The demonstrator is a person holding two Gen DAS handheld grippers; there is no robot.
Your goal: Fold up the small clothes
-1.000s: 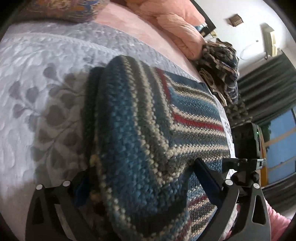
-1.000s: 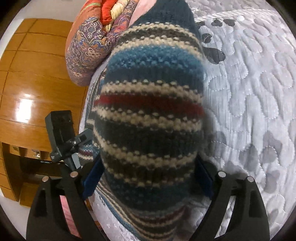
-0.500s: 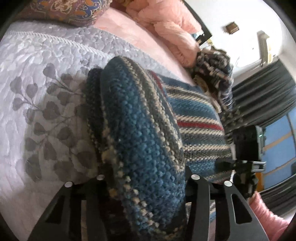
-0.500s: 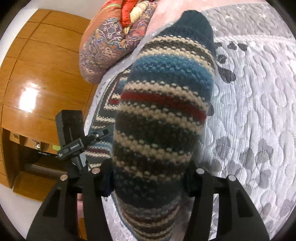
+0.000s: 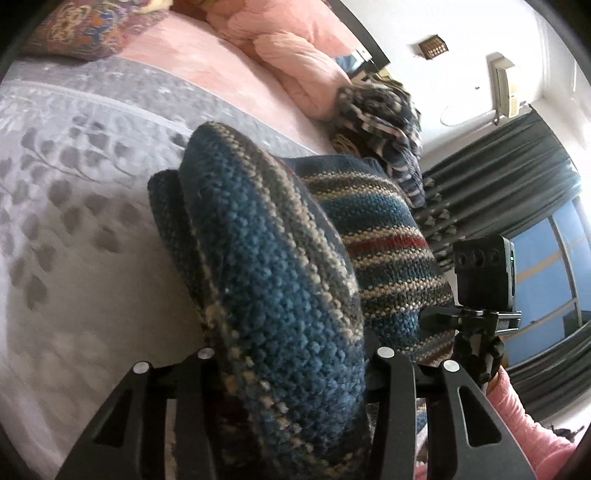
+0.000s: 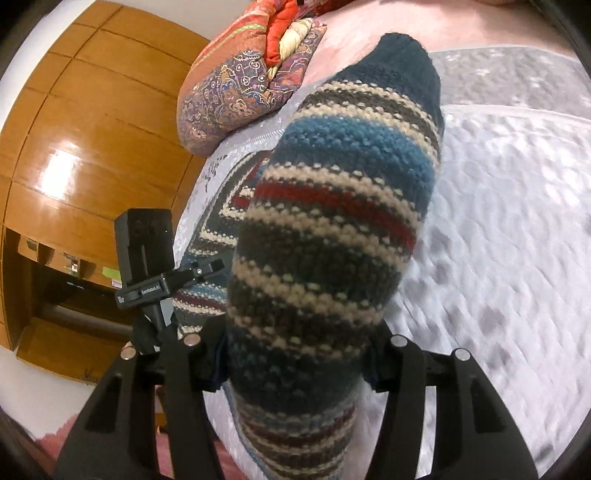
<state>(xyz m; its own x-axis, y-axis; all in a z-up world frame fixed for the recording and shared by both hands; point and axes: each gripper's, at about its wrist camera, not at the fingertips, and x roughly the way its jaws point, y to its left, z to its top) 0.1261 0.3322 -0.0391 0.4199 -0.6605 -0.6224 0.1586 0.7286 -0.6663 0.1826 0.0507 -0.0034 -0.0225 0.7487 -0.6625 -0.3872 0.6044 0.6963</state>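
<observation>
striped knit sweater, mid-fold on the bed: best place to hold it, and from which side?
Keep to the near edge, one corner each. The left gripper and right gripper are each shut on a bunched fold of the striped sweater, coming in low from the near side over the grey quilt. The thick knit bulges between the fingers, so a deep bite on the doubled edge looks safest.

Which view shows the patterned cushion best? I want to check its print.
The right wrist view: the patterned cushion lies unblocked beside the striped knit garment. The left wrist view catches only its corner at the frame's edge.
</observation>
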